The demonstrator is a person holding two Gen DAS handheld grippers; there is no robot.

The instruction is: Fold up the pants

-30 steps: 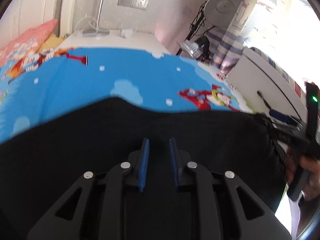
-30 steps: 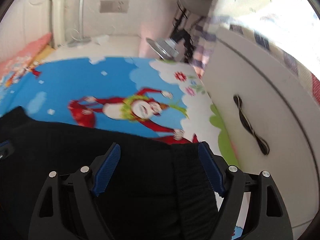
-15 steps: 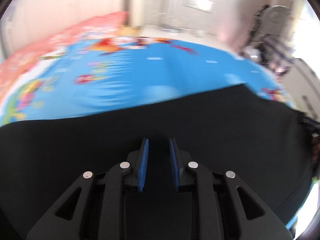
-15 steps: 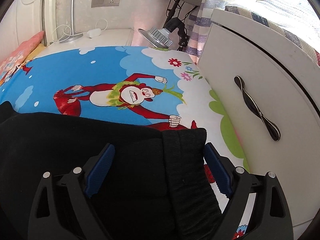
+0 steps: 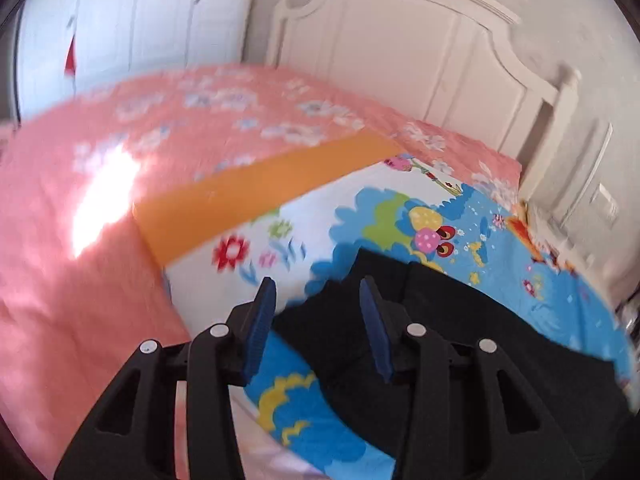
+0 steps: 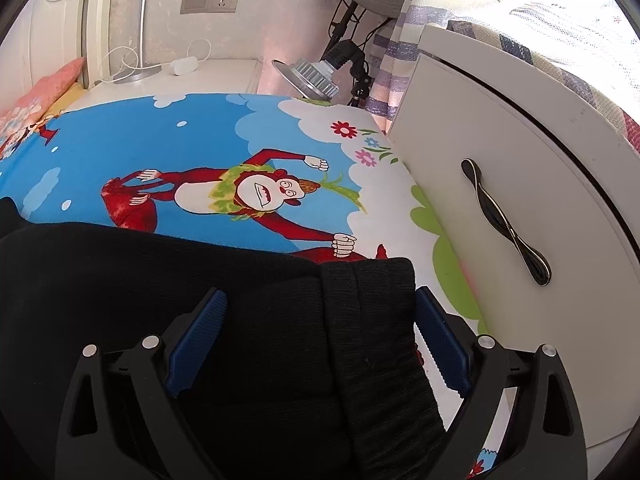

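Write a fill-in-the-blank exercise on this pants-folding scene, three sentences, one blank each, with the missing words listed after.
1. The pants lying on the cartoon bedsheet are ____ in colour.
2. The ribbed waistband lies between the open fingers of the ____ gripper.
3. The pads of the left gripper are ____ in colour.

Missing words: black; right; blue

One pair of black pants [image 6: 260, 320], two hand-held grippers, left [image 5: 318, 320] and right [image 6: 320, 340].
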